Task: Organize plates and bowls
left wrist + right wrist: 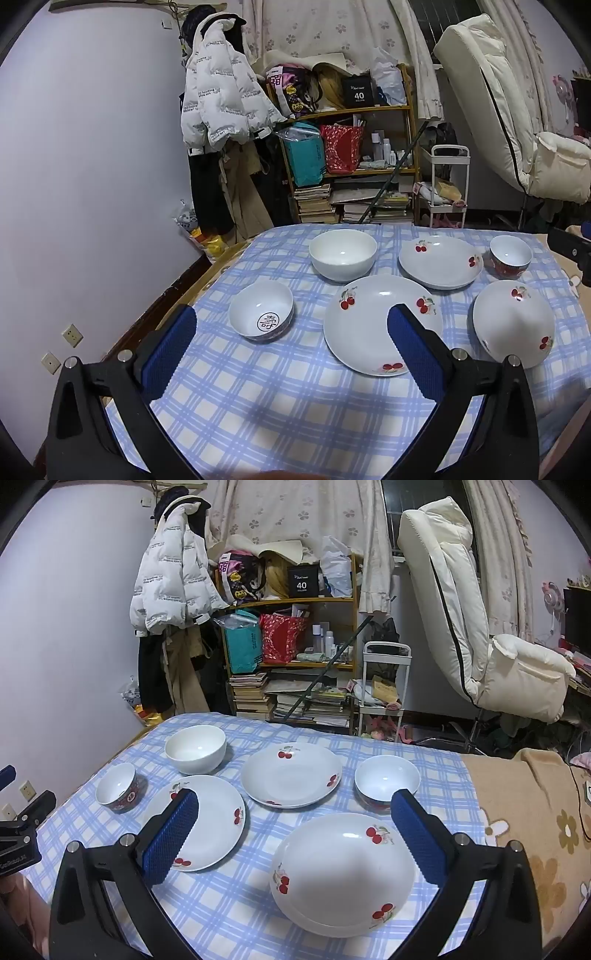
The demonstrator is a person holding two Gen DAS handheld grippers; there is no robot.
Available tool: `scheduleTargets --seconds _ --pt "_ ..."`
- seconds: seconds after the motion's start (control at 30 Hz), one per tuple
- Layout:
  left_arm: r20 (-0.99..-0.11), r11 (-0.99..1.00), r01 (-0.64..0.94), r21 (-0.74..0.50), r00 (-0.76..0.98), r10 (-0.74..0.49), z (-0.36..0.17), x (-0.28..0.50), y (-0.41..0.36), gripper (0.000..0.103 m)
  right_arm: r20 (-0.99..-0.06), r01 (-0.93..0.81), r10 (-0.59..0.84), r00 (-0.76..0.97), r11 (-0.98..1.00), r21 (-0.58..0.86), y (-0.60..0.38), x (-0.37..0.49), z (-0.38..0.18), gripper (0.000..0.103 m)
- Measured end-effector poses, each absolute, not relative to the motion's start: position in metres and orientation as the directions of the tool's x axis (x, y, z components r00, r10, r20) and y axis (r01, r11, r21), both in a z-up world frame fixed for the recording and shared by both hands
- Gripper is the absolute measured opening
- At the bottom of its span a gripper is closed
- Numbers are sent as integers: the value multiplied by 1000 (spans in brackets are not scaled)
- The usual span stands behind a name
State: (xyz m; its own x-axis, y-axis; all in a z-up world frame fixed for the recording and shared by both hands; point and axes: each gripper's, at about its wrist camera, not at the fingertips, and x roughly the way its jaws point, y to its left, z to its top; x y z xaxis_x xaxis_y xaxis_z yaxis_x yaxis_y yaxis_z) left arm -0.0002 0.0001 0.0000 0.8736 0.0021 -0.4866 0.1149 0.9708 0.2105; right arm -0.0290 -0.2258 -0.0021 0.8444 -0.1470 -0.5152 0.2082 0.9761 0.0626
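Both my tongs are open wide and hold nothing: my left gripper (291, 332) hangs near the flat white cherry-printed ceramic plate (380, 325), my right gripper (295, 819) above the nearest white cherry plate (343, 875). I think the glazed rim can slip from the pads and knock the small red-sided bowl (386, 784).

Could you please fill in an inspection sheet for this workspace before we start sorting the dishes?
Surface: blue checked tablecloth, flat.
Job's things: three cherry plates, all apart; plain white bowl; two red-sided bowls, one at each side.
Clutter: nothing seen on the cloth.
Grippers: left tool open, empty; right tool open, empty, above the nearest plate.
Cables: one on the brown blanket.
Surroundings: shelf, white jacket, white chair.
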Motion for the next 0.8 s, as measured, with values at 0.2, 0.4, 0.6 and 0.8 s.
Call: scheduleTargets --seconds 0.2,0.4,0.6,0.8 --pt "-477 973 107 203 879 3 0 -1 1 102 -516 208 -147 844 976 62 -226 -29 -3 103" --pt "-478 971 117 208 878 -4 3 -1 2 102 -516 208 -147 844 976 63 -226 -29 -3 103" --pt "-474 971 114 208 880 -1 7 -4 1 102 -516 208 -146 844 976 64 -226 -28 -3 103" --pt "-474 973 110 205 880 0 6 -4 3 102 -517 209 -146 844 976 65 -226 -28 -4 103"
